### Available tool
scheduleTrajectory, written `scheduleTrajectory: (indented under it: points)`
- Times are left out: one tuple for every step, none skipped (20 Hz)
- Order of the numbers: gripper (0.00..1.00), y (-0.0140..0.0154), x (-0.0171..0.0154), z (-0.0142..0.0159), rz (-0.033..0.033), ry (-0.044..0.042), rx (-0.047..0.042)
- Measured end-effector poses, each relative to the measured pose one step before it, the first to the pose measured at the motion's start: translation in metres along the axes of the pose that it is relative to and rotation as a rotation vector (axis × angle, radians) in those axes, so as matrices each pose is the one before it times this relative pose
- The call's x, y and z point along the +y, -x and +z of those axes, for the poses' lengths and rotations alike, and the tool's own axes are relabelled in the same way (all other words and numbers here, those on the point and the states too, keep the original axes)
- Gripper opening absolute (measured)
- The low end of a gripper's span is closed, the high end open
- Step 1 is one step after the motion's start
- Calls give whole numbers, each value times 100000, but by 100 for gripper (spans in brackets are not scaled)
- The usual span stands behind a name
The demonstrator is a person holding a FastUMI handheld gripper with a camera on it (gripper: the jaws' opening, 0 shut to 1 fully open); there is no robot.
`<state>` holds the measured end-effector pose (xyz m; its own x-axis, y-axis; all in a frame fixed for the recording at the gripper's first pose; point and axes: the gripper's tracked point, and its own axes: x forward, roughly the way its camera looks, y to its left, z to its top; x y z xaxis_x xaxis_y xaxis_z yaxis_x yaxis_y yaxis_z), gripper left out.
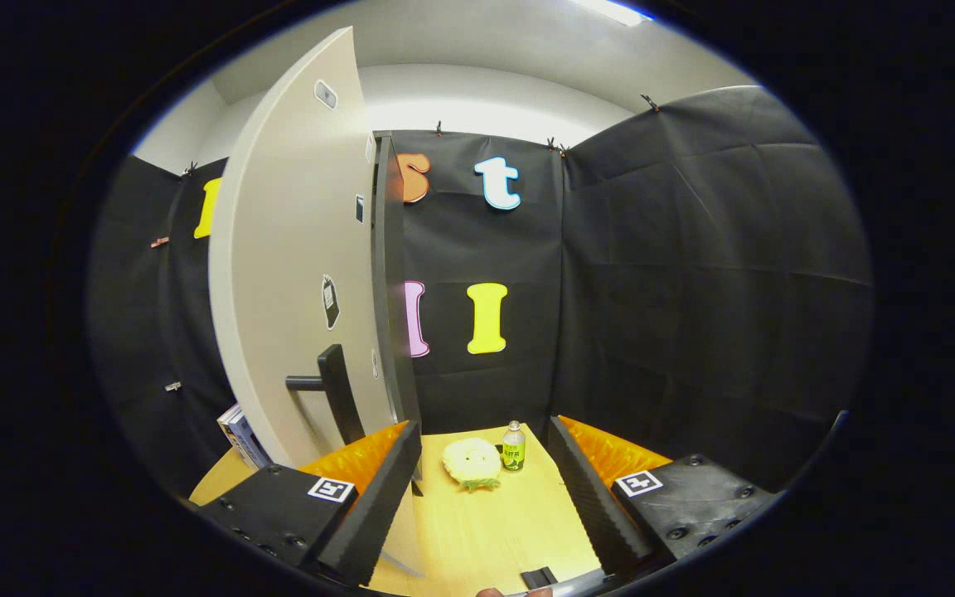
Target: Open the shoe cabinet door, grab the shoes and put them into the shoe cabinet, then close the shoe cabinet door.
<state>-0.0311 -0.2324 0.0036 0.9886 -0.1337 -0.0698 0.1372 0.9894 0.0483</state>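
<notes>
The tall beige shoe cabinet door (295, 274) rises just left of my gripper (482, 429), seen at a slant, with its dark edge (390, 290) turned toward me. Its black bar handle (335, 394) sticks out just above and beyond my left finger (378, 497). I cannot tell how far the door is swung. A pale yellow fluffy shoe (472, 462) lies on the wooden table (486, 531), ahead of the fingers and between their lines. My gripper is open and holds nothing.
A small bottle with a green label (513, 446) stands right beside the shoe. A book (239, 435) leans left of the cabinet base. A small black object (538, 575) lies on the table near me. Black cloth walls close in behind and to the right.
</notes>
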Motion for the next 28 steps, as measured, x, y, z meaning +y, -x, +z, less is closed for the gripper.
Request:
scheduleTrajectory:
  points:
    - [98,-219,656,-120,1263,-299,75]
    - [98,-82,304,-180,-339,699,629]
    - [98,-51,-27,302,-585,168,-1703]
    - [96,187,258,-126,-586,-539,1092]
    - [97,305,491,-9,157,-1688,594]
    - [97,162,823,-89,463,-1346,357]
    - [98,257,679,-189,268,-604,16]
    - [98,186,739,-67,-88,-308,-209]
    - [98,268,823,-207,-732,-106,227]
    - [98,204,806,-46,-952,331,-298]
    - [98,330,892,-143,-1316,157,-84]
    - [98,175,1019,-65,-811,143,-273]
    - [98,266,1095,-178,-470,124,141]
    - [98,190,1166,-92,-99,302,-68]
    - [98,203,1117,-148,-131,249,281]
    - [98,20,1192,-46,360,536,16]
    - [98,118,1284,-140,899,1027,205]
    - [98,-133,1330,-30,1584,1274,-515]
    - [98,-152,1292,-33,1801,926,-551]
    - [98,-247,1429,-46,1593,13,65]
    - [98,-286,1374,-110,1425,-597,307]
    - [98,-429,1298,-109,1503,-95,128]
    - [98,-490,1340,-111,1488,402,-242]
    - [98,-579,1250,-17,1425,869,-440]
    - [98,-549,1173,-106,1422,1181,-23]
    - [98,-505,1156,-198,1745,634,307]
    - [98,-536,1109,-123,1737,259,542]
    - [98,-455,807,21,1200,-20,-101]
